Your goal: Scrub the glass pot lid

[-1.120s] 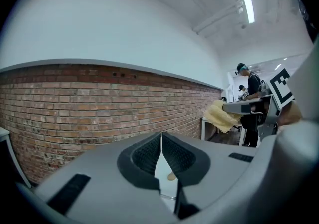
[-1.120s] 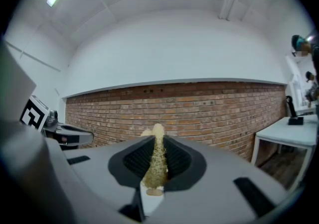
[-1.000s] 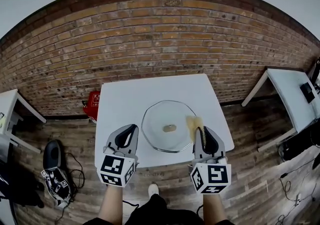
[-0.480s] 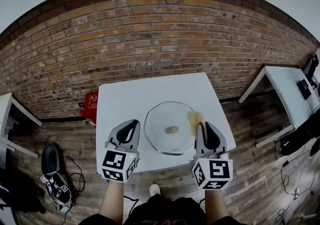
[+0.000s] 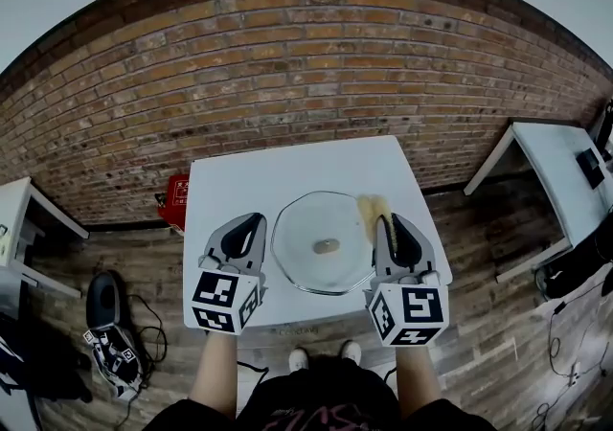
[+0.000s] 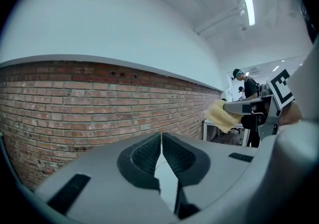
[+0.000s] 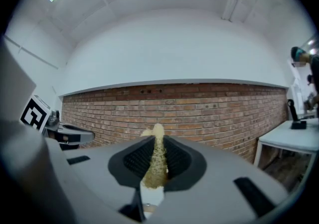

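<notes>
The glass pot lid [image 5: 321,239] lies flat on the white table [image 5: 268,180], its tan knob [image 5: 326,246] facing up. My right gripper [image 5: 385,221] hovers just right of the lid, shut on a yellow sponge [image 5: 374,212] that sticks out past the jaws; the right gripper view shows the sponge [image 7: 156,154] pinched between the pads. On the lid's left my left gripper [image 5: 257,220] is shut with nothing in it; the left gripper view shows the pads [image 6: 161,153] meeting. In both gripper views the lid is hidden.
A brick wall [image 5: 306,84] runs behind the table. A red box [image 5: 177,199] sits on the wooden floor at the table's left. Another white table [image 5: 560,170] stands to the right, and dark gear with cables [image 5: 105,324] lies on the floor at left.
Both grippers have shifted slightly forward along the lid's sides, the right one still gripping the sponge. The lid has not moved on the table.
</notes>
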